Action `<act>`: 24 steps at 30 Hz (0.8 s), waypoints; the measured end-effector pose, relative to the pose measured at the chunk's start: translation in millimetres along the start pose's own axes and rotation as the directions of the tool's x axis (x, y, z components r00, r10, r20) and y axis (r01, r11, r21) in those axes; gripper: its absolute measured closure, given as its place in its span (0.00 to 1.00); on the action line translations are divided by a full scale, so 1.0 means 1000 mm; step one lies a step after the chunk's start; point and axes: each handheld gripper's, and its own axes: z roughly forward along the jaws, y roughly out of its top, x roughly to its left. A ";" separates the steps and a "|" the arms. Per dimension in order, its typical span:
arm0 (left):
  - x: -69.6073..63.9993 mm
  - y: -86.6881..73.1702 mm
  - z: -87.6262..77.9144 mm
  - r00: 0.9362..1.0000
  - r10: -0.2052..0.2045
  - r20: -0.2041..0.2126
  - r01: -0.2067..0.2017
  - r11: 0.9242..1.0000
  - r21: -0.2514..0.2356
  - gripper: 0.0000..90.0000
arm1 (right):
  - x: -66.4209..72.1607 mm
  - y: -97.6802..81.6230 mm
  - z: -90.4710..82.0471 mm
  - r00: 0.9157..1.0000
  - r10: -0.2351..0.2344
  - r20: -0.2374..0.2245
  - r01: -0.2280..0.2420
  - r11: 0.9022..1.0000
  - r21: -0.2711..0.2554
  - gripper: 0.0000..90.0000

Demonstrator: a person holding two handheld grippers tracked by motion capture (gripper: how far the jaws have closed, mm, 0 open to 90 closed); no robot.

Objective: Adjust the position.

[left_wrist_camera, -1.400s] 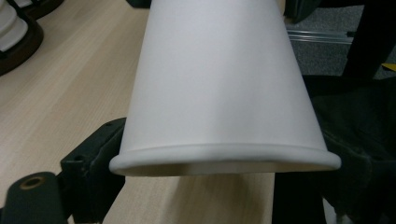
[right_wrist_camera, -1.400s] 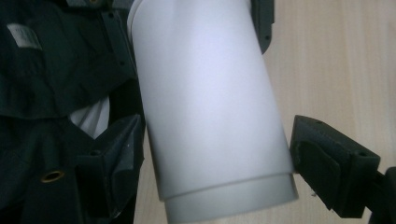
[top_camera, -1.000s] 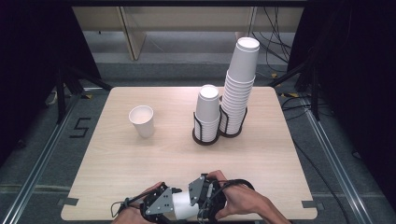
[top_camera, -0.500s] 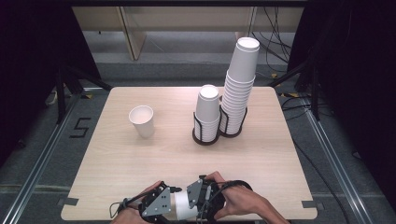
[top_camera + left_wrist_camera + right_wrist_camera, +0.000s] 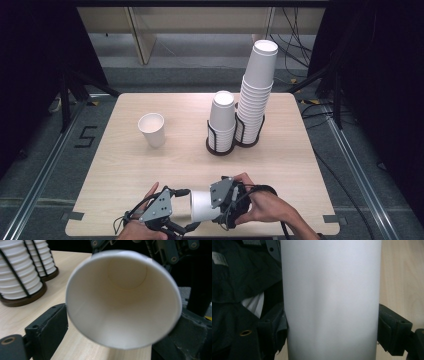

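At lower centre of the high view we see 1 white paper cup (image 5: 204,206) lying sideways just above the counter (image 5: 125,170), between the 2 grippers. The left gripper (image 5: 176,210) has its fingers (image 5: 47,327) flanking the rim, just closing; whether they press, we cannot tell. The right gripper (image 5: 220,202) clamps the wall. We judge it light and crushable: grip gently, near the stiffer rim.

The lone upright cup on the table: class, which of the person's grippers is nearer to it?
Left. The left gripper sits at the near edge, below and slightly right of the lone upright cup; the right gripper is farther right, beyond the held cup.
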 end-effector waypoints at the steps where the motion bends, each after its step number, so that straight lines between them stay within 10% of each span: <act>1: 0.000 -0.001 0.000 1.000 -0.017 -0.002 0.017 1.000 -0.013 0.13 | 0.001 -0.002 -0.003 0.999 0.052 -0.009 -0.052 0.999 -0.014 0.24; 12: 0.006 0.001 -0.002 0.987 -0.161 0.010 0.161 0.981 -0.109 0.15 | -0.012 -0.012 -0.014 0.994 0.105 -0.039 -0.111 0.975 -0.191 0.24; 24: 0.001 0.003 0.002 0.989 -0.147 0.016 0.148 0.981 -0.125 0.04 | -0.010 -0.009 -0.003 0.989 0.100 -0.107 -0.124 0.962 -0.244 0.24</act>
